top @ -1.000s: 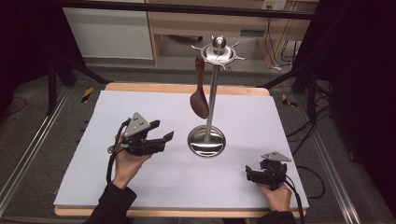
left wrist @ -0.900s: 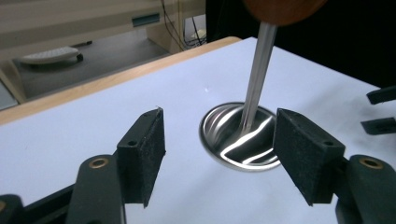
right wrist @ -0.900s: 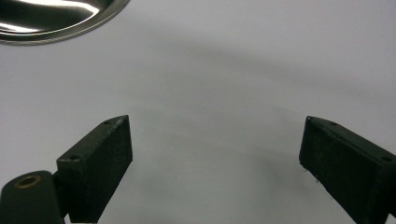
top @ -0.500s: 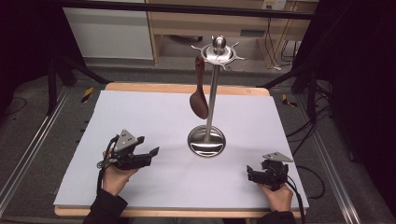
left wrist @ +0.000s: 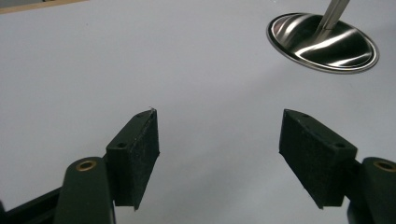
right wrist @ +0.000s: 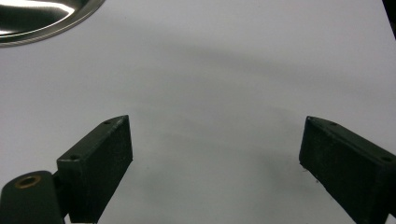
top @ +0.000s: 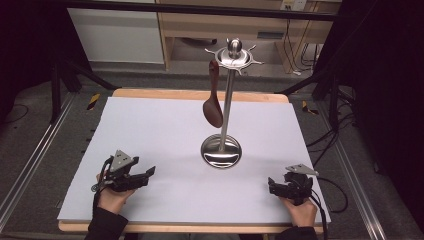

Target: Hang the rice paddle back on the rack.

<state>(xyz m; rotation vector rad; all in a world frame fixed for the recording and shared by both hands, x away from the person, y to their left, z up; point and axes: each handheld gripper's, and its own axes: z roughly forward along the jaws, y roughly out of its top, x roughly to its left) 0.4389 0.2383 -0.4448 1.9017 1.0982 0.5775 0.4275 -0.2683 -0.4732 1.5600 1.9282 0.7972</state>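
- Fingers of left gripper (top: 146, 174), high view: spread wide, nothing between them, low over the white table cover (top: 165, 125) at its near left. Change noted: a second ago this gripper was held higher and nearer the stand; it has since come down and back toward the person, its jaws opening further on the way, with nothing between them in the frames.
- Right gripper (top: 271, 184), high view: parked at the near right of the cover, in the same spot as in both earlier frames.
- Wooden spoon (top: 213, 102), high view: hangs bowl-down from a hook of the metal rack top, well beyond and between the two grippers, touching neither. Utensil stand (top: 227, 100): upright, its round base ahead of both grippers.
- Left gripper view: both pads (left wrist: 140, 154) well apart over bare cover; stand base (left wrist: 322, 42) ahead and to the right of the fingers, clear of them.
- Right gripper view: pads (right wrist: 100, 163) likewise wide, empty; rim of the base (right wrist: 46, 18) ahead and to the left.
- Judgement: with the spoon on its hook and both grippers empty and drawn back, the hanging looks complete; the left hand appears to be settling to rest.
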